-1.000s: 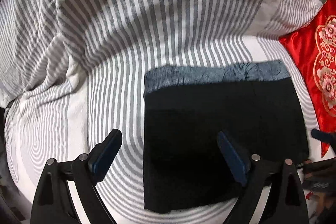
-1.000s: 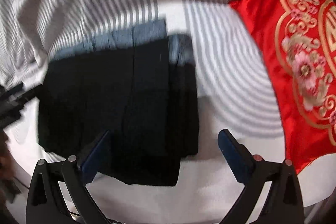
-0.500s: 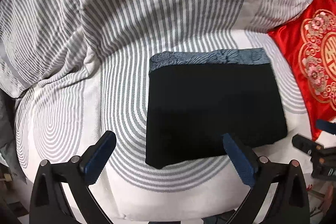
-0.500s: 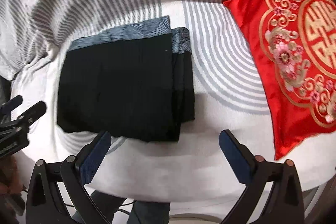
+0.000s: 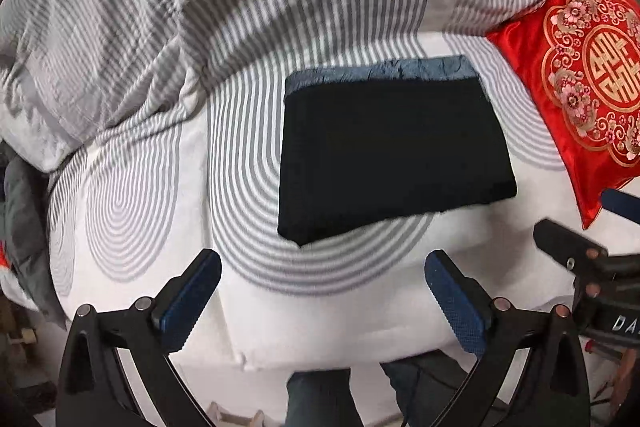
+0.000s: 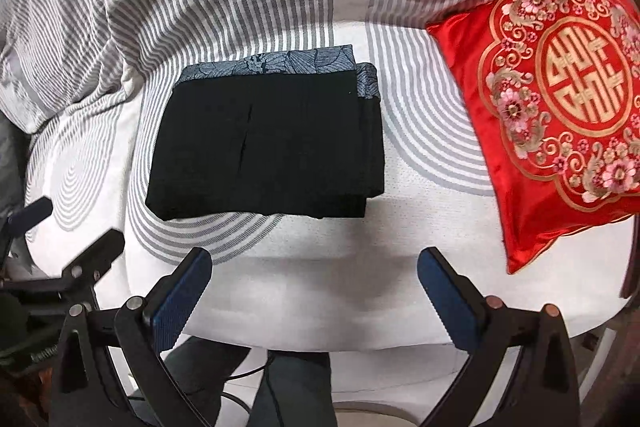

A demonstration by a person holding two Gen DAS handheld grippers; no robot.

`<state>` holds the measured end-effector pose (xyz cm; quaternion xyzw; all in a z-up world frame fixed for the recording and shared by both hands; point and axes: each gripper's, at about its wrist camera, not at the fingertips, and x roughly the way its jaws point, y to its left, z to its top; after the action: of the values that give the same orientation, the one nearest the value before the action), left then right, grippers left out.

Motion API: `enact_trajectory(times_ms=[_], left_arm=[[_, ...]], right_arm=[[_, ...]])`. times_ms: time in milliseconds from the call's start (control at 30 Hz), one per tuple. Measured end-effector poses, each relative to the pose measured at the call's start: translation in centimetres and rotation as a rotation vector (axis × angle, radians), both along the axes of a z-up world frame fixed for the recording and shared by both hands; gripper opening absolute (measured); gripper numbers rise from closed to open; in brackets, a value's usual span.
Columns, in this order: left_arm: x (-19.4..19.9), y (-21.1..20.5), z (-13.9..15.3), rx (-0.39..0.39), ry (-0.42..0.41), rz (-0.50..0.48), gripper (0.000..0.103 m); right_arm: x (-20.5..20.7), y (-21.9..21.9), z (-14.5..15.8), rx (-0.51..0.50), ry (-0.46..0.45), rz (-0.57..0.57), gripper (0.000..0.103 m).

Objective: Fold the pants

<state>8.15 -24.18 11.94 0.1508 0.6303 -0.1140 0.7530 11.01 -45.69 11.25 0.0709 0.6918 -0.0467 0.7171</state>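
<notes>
The pants (image 6: 264,143) lie on the bed (image 6: 320,287) as a compact black rectangle, with a blue-grey patterned waistband showing along the far edge. Stacked layers are visible at the right-hand edge in the right wrist view, so the folding appears complete.

The left gripper (image 5: 322,291) hangs above the near edge of the bed with its fingers (image 5: 188,297) spread to full width and nothing between them. The right gripper (image 6: 314,291) hangs likewise, fingers wide apart and empty. Neither touches the pants.

The step in hand is judged to be withdrawal after release. To do it well, each gripper should lift clear vertically, so that no finger catches the top layer and drags the stack open. The right-hand layers sit slightly offset; whether they need squaring cannot be settled from this view.

A red embroidered cushion (image 6: 560,99) lies to the right of the pants, apart from them. A rumpled grey-striped duvet (image 5: 200,7) is heaped behind, near the waistband edge. The person's legs (image 6: 280,387) stand below the bed edge. Nothing obstructs the path upward.
</notes>
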Motion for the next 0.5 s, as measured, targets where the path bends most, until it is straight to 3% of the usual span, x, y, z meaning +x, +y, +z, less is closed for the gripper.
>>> enact_trajectory(times_ms=[500], left_arm=[[-0.8, 1.2, 0.5, 0.006, 0.015, 0.039, 0.102]], right_arm=[[-0.3, 1.1, 0.9, 0.007, -0.013, 0.027, 0.102]])
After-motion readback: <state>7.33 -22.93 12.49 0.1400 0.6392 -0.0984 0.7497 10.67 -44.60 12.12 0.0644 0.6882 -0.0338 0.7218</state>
